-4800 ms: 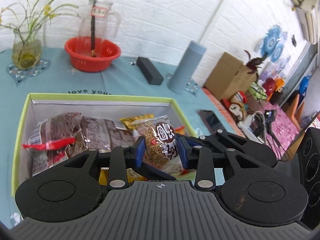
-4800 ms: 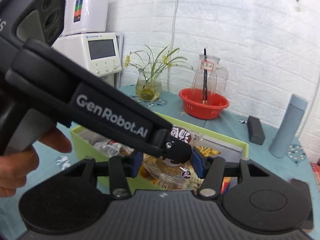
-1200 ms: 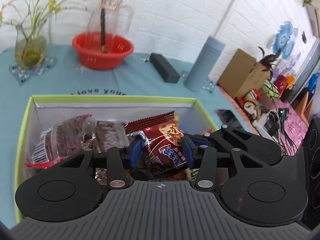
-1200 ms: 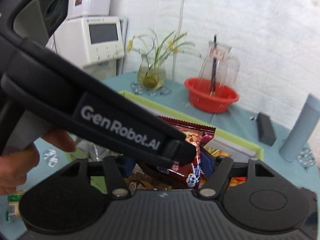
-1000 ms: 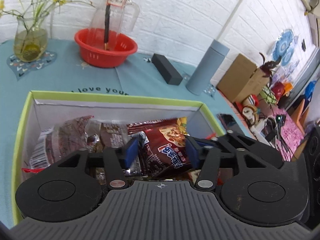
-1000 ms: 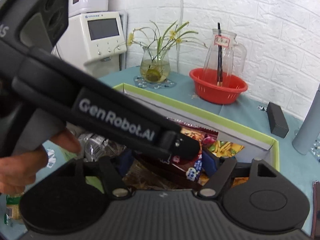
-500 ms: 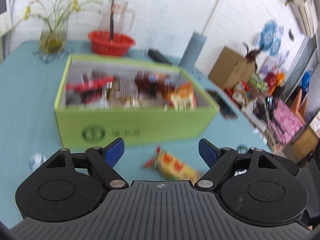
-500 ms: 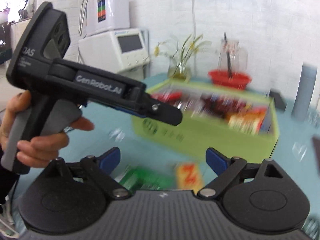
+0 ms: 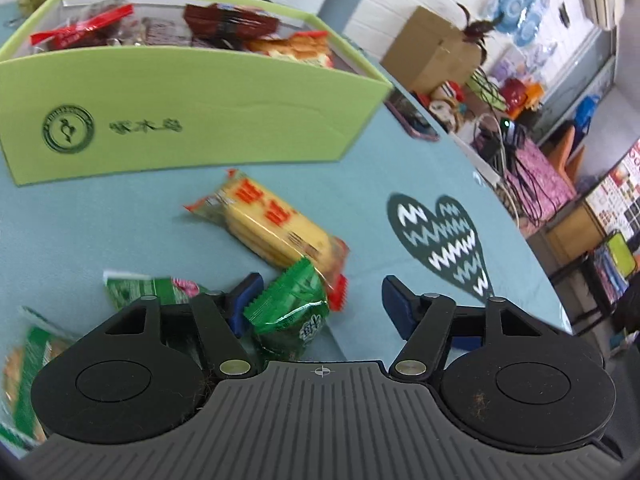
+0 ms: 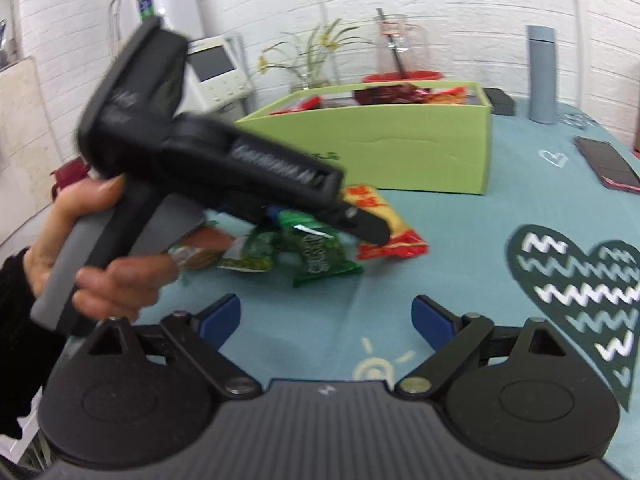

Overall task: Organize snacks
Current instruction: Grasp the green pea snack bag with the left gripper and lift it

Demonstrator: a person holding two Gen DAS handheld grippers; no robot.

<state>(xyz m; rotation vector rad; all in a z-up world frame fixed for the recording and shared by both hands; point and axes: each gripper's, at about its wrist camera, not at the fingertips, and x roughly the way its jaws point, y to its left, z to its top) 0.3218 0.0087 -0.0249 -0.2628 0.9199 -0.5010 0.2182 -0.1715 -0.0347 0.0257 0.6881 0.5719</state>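
A green box (image 9: 200, 120) holding several snack packs stands on the teal table; it also shows in the right wrist view (image 10: 400, 148). In front of it lie a yellow cracker pack (image 9: 276, 228) and a small green snack pack (image 9: 290, 316). My left gripper (image 9: 320, 304) is open, low over the table, with the green pack between its fingers beside the left finger (image 9: 244, 300). In the right wrist view the left gripper (image 10: 320, 220) hovers over the green pack (image 10: 320, 256) and the cracker pack (image 10: 384, 216). My right gripper (image 10: 326, 320) is open and empty, nearer the table's front.
More green packs (image 9: 152, 288) lie left of the left gripper. A phone (image 10: 608, 164) lies right of the box. A grey bottle (image 10: 542, 76), a red basin (image 10: 400, 77) and a flower vase (image 10: 308, 76) stand behind the box. A heart print (image 9: 444, 236) marks the cloth.
Both grippers pulled back from the box. The left gripper, which dropped a brown snack pack into the box a second ago, has come down open around the green pack on the table.
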